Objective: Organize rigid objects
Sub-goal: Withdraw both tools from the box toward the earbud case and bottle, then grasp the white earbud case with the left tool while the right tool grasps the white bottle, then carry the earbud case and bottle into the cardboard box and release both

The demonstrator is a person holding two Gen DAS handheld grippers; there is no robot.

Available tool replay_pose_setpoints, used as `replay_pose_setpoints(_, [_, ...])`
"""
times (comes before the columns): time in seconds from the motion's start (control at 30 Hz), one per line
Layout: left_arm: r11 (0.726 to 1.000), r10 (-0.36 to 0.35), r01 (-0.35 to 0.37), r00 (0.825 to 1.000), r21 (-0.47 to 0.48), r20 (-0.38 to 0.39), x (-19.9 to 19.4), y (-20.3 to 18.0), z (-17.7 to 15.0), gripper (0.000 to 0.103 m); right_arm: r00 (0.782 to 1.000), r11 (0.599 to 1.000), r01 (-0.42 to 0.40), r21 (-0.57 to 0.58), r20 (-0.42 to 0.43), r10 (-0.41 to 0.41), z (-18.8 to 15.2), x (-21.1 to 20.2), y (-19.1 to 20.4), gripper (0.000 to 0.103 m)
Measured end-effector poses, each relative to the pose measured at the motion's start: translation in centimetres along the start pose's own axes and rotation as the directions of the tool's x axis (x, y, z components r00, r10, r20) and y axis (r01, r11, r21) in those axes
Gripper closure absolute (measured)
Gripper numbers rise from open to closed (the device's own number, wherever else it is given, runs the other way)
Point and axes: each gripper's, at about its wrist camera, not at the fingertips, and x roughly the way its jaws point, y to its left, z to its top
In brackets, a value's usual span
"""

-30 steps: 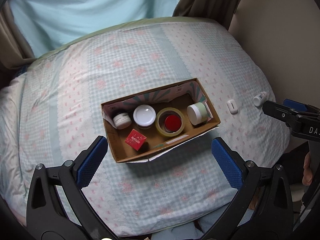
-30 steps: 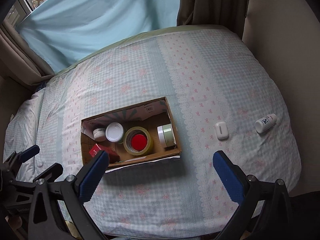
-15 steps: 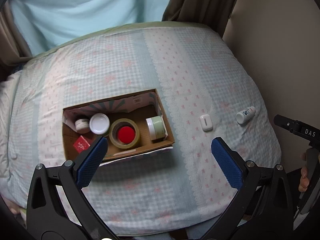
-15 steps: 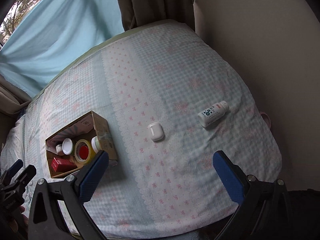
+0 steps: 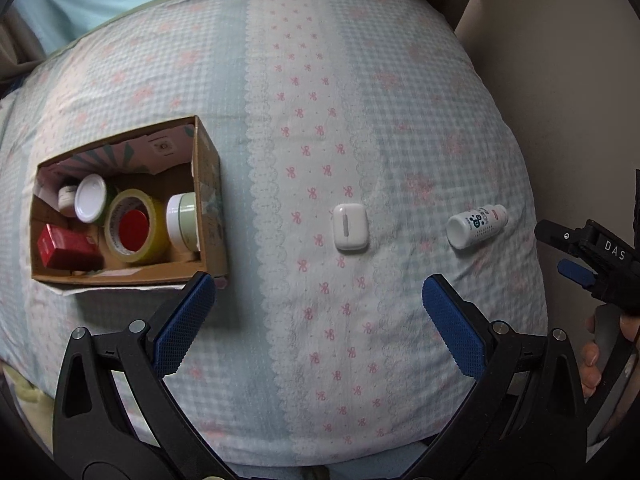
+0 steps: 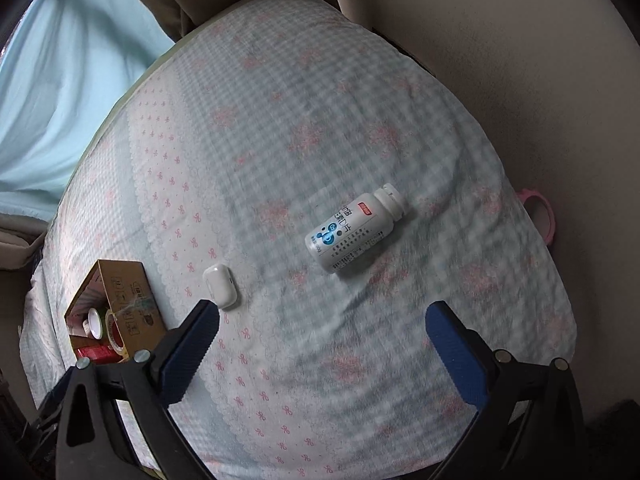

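Observation:
A cardboard box (image 5: 210, 200) on the bed holds a tape roll (image 5: 134, 226), a red packet (image 5: 66, 248), and white jars (image 5: 182, 222). A white earbud case (image 5: 351, 227) and a white bottle (image 5: 476, 225) lie on the quilt to its right. My left gripper (image 5: 318, 320) is open and empty, above the quilt in front of the case. My right gripper (image 6: 322, 350) is open and empty, in front of the bottle (image 6: 354, 232), with the case (image 6: 220, 286) by its left finger. The box (image 6: 124, 304) shows at lower left.
The bed's checked quilt (image 5: 320, 80) ends at a beige wall (image 6: 500, 60) on the right. A pink ring (image 6: 542, 216) lies at the bed's right edge. Curtains (image 6: 60, 100) hang behind. The right gripper also shows in the left wrist view (image 5: 592, 256).
Both grippers have swung to the right, away from the box and towards the earbud case and bottle, and come closer to the quilt. Both stay open.

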Motion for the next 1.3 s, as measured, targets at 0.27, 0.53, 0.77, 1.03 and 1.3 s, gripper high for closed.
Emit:
replay_pose_setpoints(0.27, [1.000,0.003,-0.004,0.999,-0.023,-0.040,8.5,-1.7,2.6,0.007,0.998,0.971,-0.066,0.229,-0.008,0.069,3.8,5.0,-2.2,0.006])
replay_pose_setpoints(0.53, [0.997,0.012,-0.022,0.990,-0.070,-0.138,17.7,-2.9,3.1,0.013,0.992,0.867,-0.090,0.489,-0.034,0.122,4.9,11.4,-4.3,0.024])
replay_pose_setpoints(0.77, [0.996,0.060,-0.070,0.981,-0.052,-0.185,22.0,-3.2,2.8,0.021,0.987,0.783,-0.064,0.619,-0.076,0.141,4.1,14.5,-5.9,0.039])
replay_pose_setpoints(1.03, [0.995,0.095,-0.095,0.983,0.005,-0.157,21.6,-3.9,2.5,0.062,0.982,0.716,-0.043,0.697,-0.102,0.159,3.6,15.4,-7.2,0.054])
replay_pose_setpoints(1.3, [0.998,0.063,-0.066,0.983,-0.010,-0.170,20.5,-3.2,3.3,0.062,0.979,0.723,-0.056,0.689,-0.104,0.175,3.4,15.1,-7.9,0.055])
